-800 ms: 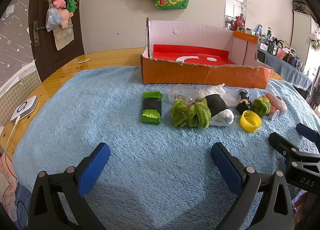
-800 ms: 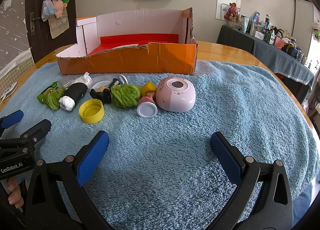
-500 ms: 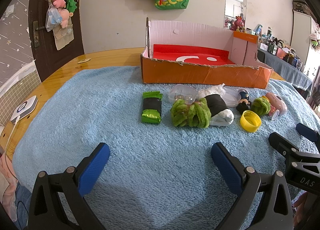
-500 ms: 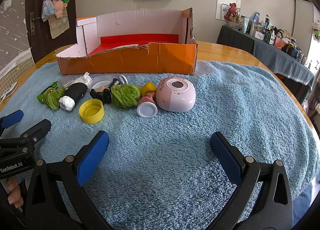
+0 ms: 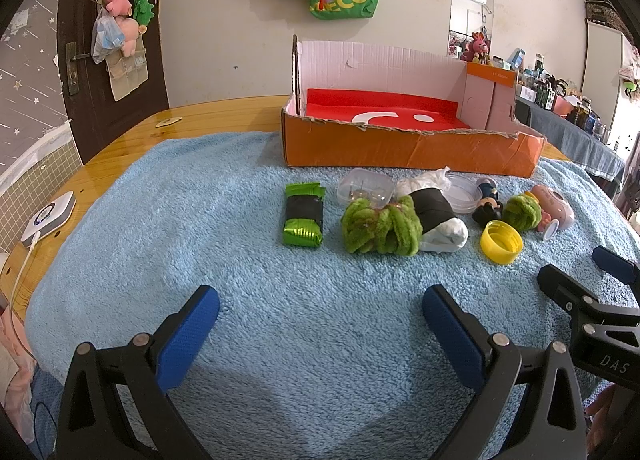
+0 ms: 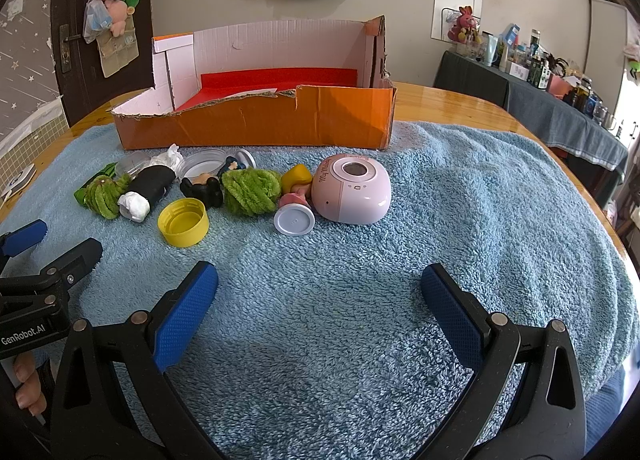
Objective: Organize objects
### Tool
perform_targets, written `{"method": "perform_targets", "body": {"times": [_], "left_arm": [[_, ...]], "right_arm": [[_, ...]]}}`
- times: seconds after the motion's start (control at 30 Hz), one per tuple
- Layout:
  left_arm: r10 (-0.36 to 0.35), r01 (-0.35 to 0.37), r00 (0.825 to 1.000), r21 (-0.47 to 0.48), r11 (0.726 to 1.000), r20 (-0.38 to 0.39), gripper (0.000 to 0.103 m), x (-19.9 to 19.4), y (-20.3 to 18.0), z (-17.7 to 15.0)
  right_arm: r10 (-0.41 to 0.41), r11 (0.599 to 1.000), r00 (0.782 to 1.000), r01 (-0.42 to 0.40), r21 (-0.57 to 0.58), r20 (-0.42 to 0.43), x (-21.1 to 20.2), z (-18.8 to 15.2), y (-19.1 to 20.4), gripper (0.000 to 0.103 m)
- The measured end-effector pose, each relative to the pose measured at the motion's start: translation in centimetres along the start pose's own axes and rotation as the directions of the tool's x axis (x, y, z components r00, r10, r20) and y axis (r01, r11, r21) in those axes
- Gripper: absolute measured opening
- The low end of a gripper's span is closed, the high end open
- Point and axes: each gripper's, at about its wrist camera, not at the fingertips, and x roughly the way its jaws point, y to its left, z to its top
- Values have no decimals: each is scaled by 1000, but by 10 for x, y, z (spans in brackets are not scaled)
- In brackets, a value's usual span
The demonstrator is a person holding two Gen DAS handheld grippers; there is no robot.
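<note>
A row of small objects lies on the blue towel (image 5: 200, 244) in front of an orange cardboard box (image 5: 408, 148) with a red floor. From the left: a green snack packet (image 5: 303, 216), a green fuzzy bundle (image 5: 380, 226), a black-and-white roll (image 5: 438, 216), a yellow cap (image 5: 501, 247), a second green bundle (image 6: 250, 190) and a pink round device (image 6: 352, 188). My left gripper (image 5: 320, 324) is open and empty, low over the towel, short of the row. My right gripper (image 6: 320, 300) is open and empty, in front of the pink device.
A clear plastic case (image 5: 364, 190), a clear lid (image 5: 464, 192), a dark figurine (image 6: 202, 188) and a white cap (image 6: 294, 220) lie among the row. A white charger (image 5: 48, 216) sits on the wooden table's left edge. A cluttered side table (image 6: 560, 100) stands at the right.
</note>
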Motion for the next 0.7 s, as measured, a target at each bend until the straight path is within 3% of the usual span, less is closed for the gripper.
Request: {"method": "perform_targets", "body": {"times": [0.7], "left_arm": [[-11, 11, 1000, -8, 1000, -15, 103, 2, 2, 5]], "right_arm": [[-6, 1000, 1000, 6, 6, -18, -3, 1, -4, 103]]}}
